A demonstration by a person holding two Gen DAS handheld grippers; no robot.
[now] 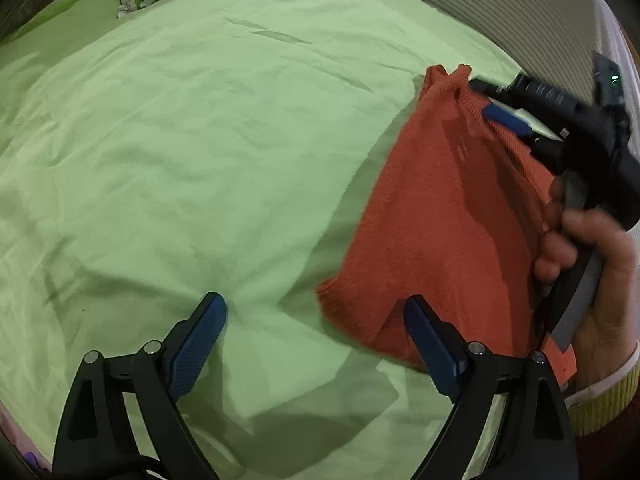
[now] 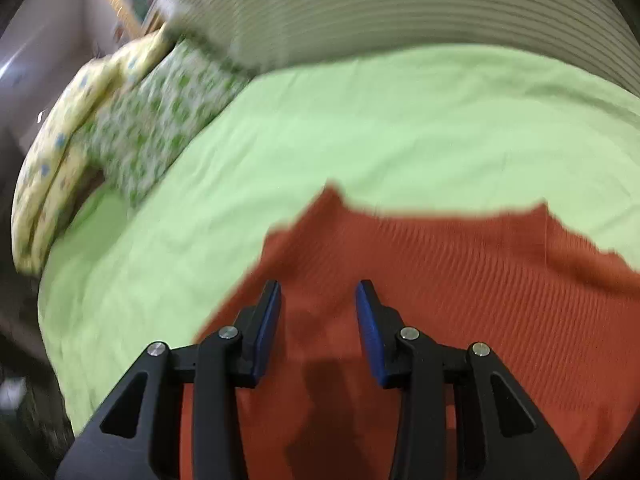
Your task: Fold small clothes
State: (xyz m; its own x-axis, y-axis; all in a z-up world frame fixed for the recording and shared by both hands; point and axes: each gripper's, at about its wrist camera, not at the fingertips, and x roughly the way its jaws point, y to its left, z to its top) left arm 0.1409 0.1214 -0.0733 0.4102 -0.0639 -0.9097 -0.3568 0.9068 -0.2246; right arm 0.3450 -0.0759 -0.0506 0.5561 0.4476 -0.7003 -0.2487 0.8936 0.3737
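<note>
My left gripper [image 1: 316, 322] stands wide apart and empty over the green sheet [image 1: 200, 140], the orange knit garment [image 1: 448, 220] just beside it. My right gripper [image 2: 318, 304] hangs partly open above the cloth, gripping nothing. I'd flatten the garment first, then pinch an edge cleanly.

A creased light-green sheet [image 1: 200, 140] covers the bed. At its far edge lies a pillow [image 2: 148, 136] with a green print, beside a yellow blue-spotted one [image 2: 52, 160]. A striped cushion [image 2: 380, 8] borders the sheet.
</note>
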